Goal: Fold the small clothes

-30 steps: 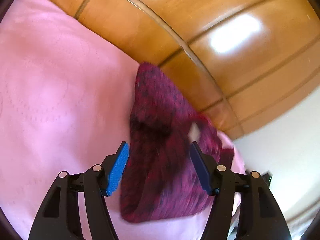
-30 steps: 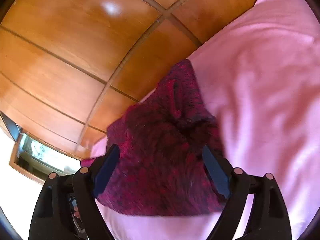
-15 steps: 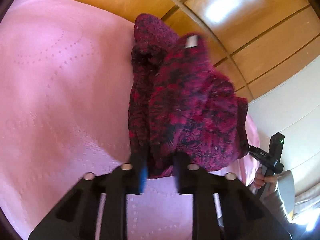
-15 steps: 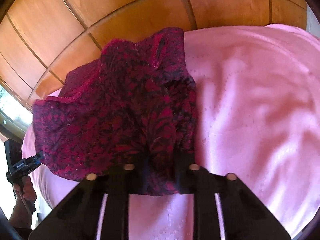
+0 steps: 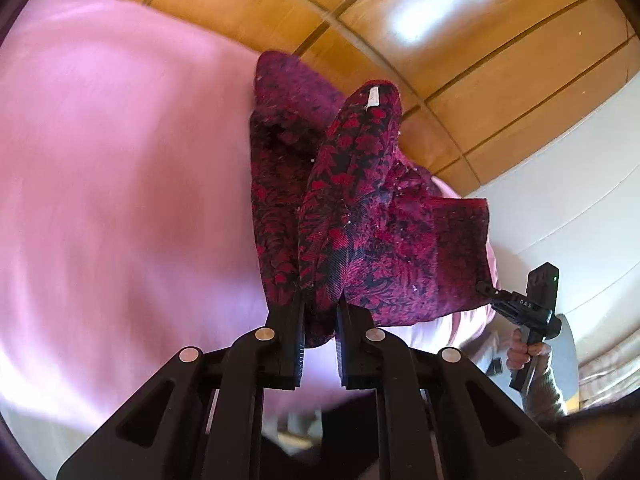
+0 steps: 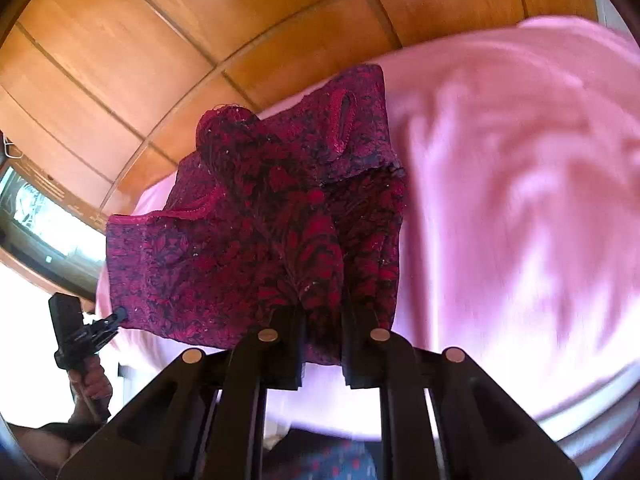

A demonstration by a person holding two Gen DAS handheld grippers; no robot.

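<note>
A small dark red patterned garment [image 5: 360, 216] hangs bunched over the pink bedspread [image 5: 120, 200]. My left gripper [image 5: 320, 308] is shut on its near left corner. My right gripper [image 6: 322, 316] is shut on the near right corner of the same garment [image 6: 260, 232]. A white label [image 5: 373, 98] shows on a raised fold at the top. In the left wrist view the right gripper [image 5: 486, 289] pinches the cloth's far lower corner. In the right wrist view the left gripper [image 6: 118, 314] does the same at lower left.
A glossy wooden wardrobe [image 5: 440, 40] stands behind the bed, and it shows in the right wrist view [image 6: 160, 40]. A white wall [image 5: 580, 180] is at the right. A window [image 6: 36, 216] is at the left. The pink bedspread [image 6: 520, 200] spreads to the right.
Both grippers closed from wide open onto the garment's near corners and have lifted it. The cloth now hangs stretched between them, farther from the bed.
</note>
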